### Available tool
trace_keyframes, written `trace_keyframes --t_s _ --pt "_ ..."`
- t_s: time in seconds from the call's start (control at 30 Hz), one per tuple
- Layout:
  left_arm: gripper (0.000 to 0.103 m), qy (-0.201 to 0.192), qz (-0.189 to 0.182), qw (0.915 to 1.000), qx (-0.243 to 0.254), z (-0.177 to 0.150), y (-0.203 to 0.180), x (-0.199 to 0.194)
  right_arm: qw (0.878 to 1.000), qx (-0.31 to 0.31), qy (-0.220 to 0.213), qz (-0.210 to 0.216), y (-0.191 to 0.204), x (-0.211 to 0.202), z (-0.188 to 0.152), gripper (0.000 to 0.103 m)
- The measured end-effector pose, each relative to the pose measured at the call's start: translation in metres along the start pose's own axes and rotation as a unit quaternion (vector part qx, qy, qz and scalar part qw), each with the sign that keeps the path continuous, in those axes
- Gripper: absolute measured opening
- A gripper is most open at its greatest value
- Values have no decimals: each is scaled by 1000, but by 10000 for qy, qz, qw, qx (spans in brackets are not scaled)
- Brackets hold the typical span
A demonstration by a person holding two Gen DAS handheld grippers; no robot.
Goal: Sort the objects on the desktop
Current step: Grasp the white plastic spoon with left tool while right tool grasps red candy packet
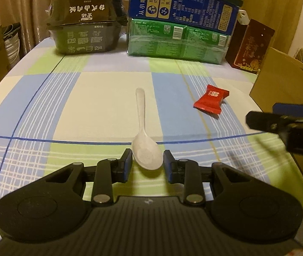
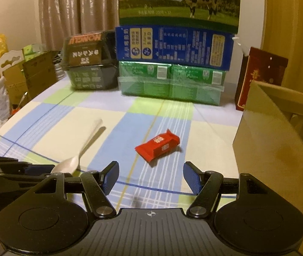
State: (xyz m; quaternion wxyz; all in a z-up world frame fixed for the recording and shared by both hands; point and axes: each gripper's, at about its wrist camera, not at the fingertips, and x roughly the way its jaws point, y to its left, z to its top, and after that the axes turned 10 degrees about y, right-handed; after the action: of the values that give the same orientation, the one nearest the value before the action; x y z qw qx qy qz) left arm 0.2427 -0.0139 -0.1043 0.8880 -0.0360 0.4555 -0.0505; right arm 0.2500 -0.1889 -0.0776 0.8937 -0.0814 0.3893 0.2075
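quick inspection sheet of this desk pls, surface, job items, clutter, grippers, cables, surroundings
surface: checked tablecloth
job's things: white spoon, bowl end in left gripper; red packet lying loose
clutter: black food box, stacked milk cartons, red box, cardboard box
grippers: left gripper shut on spoon; right gripper open, short of packet
cables: nothing seen
surroundings: curtain, boxes and bags beside the table
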Motion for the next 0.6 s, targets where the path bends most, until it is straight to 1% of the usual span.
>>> trace_keyframes --t_s 0.23,0.37,0.47,0.6 --pt "27 -54 90 9998 148 5 1 15 9999 8 -76 -152 -5 22 6 65" --pt "33 -167 242 9991 294 6 0 19 9997 82 -127 -215 -11 31 9 66" --pt "33 -236 330 9985 361 5 0 22 9996 75 -151 -210 -12 38 11 67" --pt "33 -331 307 9980 448 7 -1 22 9995 60 -199 -241 -13 45 14 71"
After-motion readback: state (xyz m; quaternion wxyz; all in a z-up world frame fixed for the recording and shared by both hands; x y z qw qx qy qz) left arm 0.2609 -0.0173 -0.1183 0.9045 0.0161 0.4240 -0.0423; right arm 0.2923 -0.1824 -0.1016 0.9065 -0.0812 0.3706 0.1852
